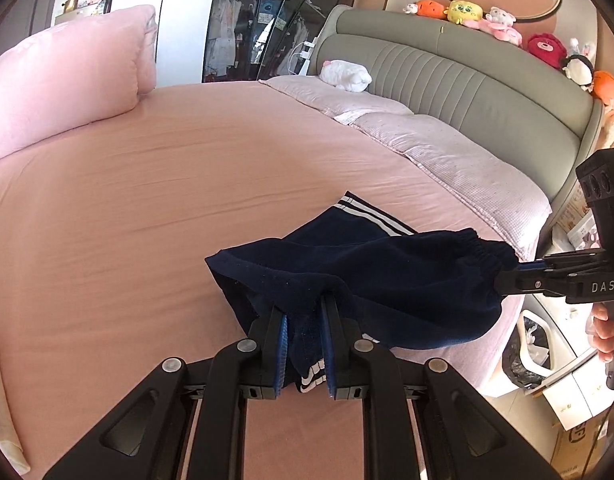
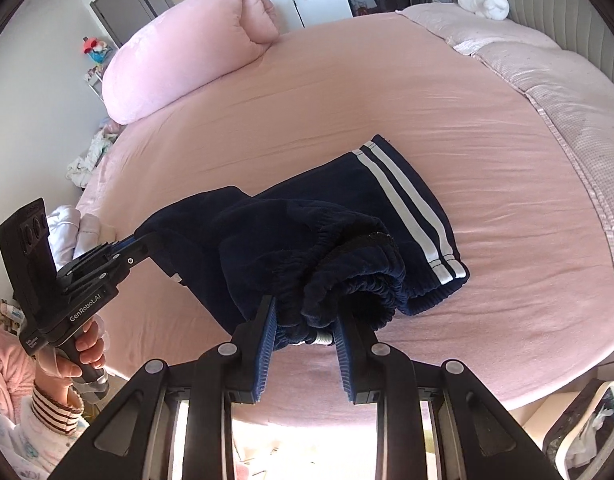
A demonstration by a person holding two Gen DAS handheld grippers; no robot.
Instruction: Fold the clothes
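Left tool [image 1: 305, 344] was pinching the navy trousers [image 1: 371, 276] at a bunched end, striped fabric hanging between its blue pads. Right tool [image 2: 305, 334] was clamped on the elastic waistband, gathered into a thick roll between the pads. Both tools held cloth, neither spread.

Trousers sat on the bed [image 1: 155, 200] near its front edge. The far part lay flat on the pink sheet with the white stripes up; the near part was lifted and draped between the two tools.

Judgement: a fold was mid-carry, with the raised half going over the flat half. To do it well:
- keep both tools level and equally far apart so the carried edge stays taut, no sag in the middle
- line the waistband up with the flat edge before lowering
- lower together, let go only once the cloth rests on the layer below
- risk: the waistband was bunched, not flat, so it could land as a lump; may need smoothing after

View differences:
- Left wrist view: showed the right tool [image 1: 503, 280] side-on gripping the waistband, plus the headboard [image 1: 467, 80] and plush toys [image 1: 487, 20]. Flat part mostly hidden behind the raised cloth, only a stripe corner visible.
- Right wrist view: showed the flat trouser leg with both stripes full length and its hem, and the left tool [image 2: 143, 242] side-on with the hand [image 2: 87, 344] on its grip. Also the pink duvet [image 2: 195, 44] at the far left of the bed.
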